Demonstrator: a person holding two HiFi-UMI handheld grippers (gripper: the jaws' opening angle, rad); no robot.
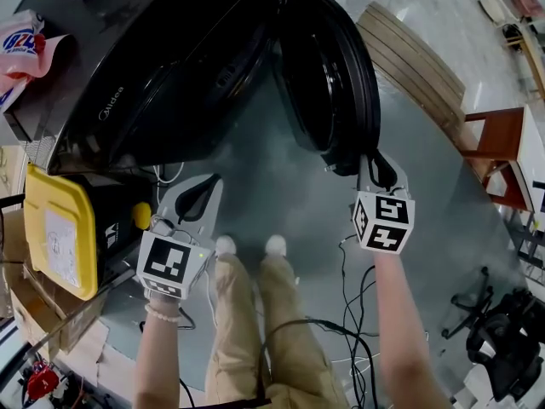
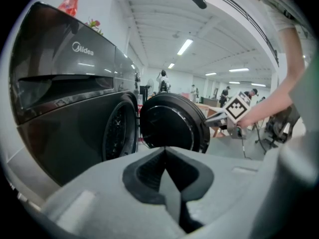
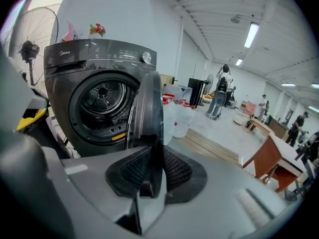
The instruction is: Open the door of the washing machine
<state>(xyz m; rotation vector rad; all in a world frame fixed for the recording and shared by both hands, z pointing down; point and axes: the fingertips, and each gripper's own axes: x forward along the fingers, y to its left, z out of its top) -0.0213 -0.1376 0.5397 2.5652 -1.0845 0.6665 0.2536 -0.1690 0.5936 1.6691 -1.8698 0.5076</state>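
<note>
The dark grey washing machine point(image 1: 153, 83) stands at the upper left, and its round door point(image 1: 328, 75) hangs swung out from the front. In the right gripper view the drum point(image 3: 104, 98) is exposed and the door point(image 3: 149, 108) shows edge-on. My right gripper point(image 1: 375, 164) is at the door's free edge; its jaws point(image 3: 152, 156) are shut on that rim. My left gripper point(image 1: 200, 196) hangs lower left, in front of the machine and apart from it. Its jaws point(image 2: 165, 153) are shut with nothing between them. The left gripper view shows the door point(image 2: 172, 123) and the right gripper point(image 2: 214, 119) at its edge.
A yellow box point(image 1: 55, 228) sits on the floor left of the machine. Cables point(image 1: 358, 313) trail over the floor near my feet point(image 1: 247, 245). A wooden pallet point(image 1: 417, 66) and a brown table point(image 1: 498, 139) lie to the right of the door. People stand far down the hall.
</note>
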